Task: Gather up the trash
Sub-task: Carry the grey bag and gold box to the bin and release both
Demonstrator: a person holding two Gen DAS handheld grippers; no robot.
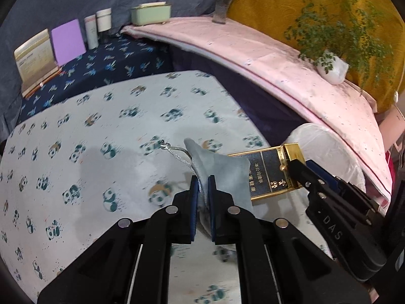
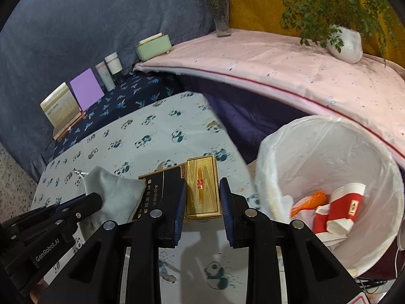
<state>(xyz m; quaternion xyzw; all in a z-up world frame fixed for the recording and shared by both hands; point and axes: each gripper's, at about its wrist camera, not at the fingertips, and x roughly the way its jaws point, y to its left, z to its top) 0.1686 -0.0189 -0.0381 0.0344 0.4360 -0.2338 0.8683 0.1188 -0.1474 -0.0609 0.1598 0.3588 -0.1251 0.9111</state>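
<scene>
Right wrist view: right gripper (image 2: pixel 202 197) clamps a gold-and-black cigarette box (image 2: pixel 202 190), its lower end hidden. Left gripper (image 1: pixel 203 190) pinches a crumpled grey pouch (image 1: pixel 222 169), its bottom hidden between the pads.

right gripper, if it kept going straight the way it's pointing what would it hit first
The right gripper, shut on the gold cigarette box, points down at the panda-print tablecloth. Straight on, the box would probably meet that cloth first, left of the white-lined trash bin. Depth is hard to judge here.
</scene>
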